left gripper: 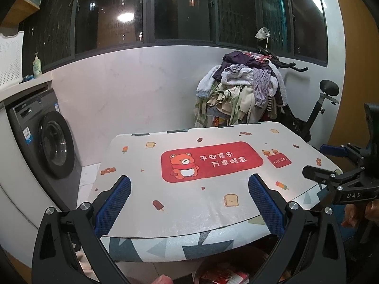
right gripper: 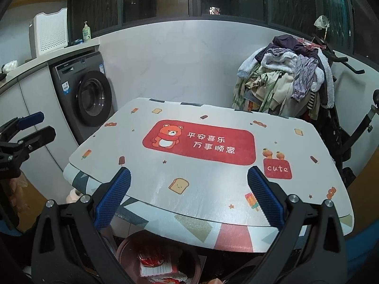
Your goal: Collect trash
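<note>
Both grippers hovered over the near edge of a low table (right gripper: 208, 172), nothing between the fingers. Left gripper (left gripper: 189, 201) was spread wide, blue pads apart; right gripper (right gripper: 189, 197) likewise spread wide and empty. Each also showed at the edge of the other's view, fingers parted.

The tabletop was covered by a pale mat printed with toast, ice lollies and sweets, and a red bear panel (right gripper: 199, 142) with white Chinese text sat at its centre, beside a small red "cute" patch (right gripper: 277, 168). A geometric-pattern cloth (left gripper: 170, 246) hung off the front edge.

The trash, red-and-white wrappers (right gripper: 156, 265), lay in a round brownish bin (right gripper: 189, 258) on the floor under the table's near edge, below the grippers.

Room: grey front-load washing machine (right gripper: 90, 99) under a white counter at left, pump bottle (right gripper: 86, 32) and white perforated basket (right gripper: 51, 33) on top. Dark windows (left gripper: 180, 7) ran above a white wall. A clothes pile (right gripper: 284, 78) was draped over an exercise bike (left gripper: 317, 108) at right.
</note>
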A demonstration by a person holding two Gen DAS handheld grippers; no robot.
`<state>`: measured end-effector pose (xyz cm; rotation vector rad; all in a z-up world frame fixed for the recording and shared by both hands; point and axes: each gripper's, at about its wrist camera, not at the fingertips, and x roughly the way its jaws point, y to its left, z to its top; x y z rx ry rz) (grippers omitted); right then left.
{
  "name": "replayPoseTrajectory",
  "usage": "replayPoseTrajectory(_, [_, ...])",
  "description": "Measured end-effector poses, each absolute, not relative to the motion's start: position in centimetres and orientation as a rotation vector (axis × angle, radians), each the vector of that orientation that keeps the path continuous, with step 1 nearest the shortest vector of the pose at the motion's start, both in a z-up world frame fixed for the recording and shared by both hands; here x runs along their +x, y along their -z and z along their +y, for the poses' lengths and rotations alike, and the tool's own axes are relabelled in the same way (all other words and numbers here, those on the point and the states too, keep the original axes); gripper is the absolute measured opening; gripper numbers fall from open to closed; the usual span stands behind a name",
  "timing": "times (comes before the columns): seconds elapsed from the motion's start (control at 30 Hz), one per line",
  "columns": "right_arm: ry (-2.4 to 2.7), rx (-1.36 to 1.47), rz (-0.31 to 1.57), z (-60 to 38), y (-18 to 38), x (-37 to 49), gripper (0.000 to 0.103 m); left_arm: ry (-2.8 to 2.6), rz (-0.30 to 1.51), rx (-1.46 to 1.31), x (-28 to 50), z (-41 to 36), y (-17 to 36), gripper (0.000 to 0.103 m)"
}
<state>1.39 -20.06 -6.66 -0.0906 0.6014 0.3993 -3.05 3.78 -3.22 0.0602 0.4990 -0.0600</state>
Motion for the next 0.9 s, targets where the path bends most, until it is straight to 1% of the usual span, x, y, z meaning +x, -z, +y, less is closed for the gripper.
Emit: replayPoseTrajectory(0.9, [-0.381, -0.084, 0.587, -20.60, 6.03, 1.36, 0.097, 0.064, 0.530, 0.070, -2.82, 3.36, 3.82, 0.097])
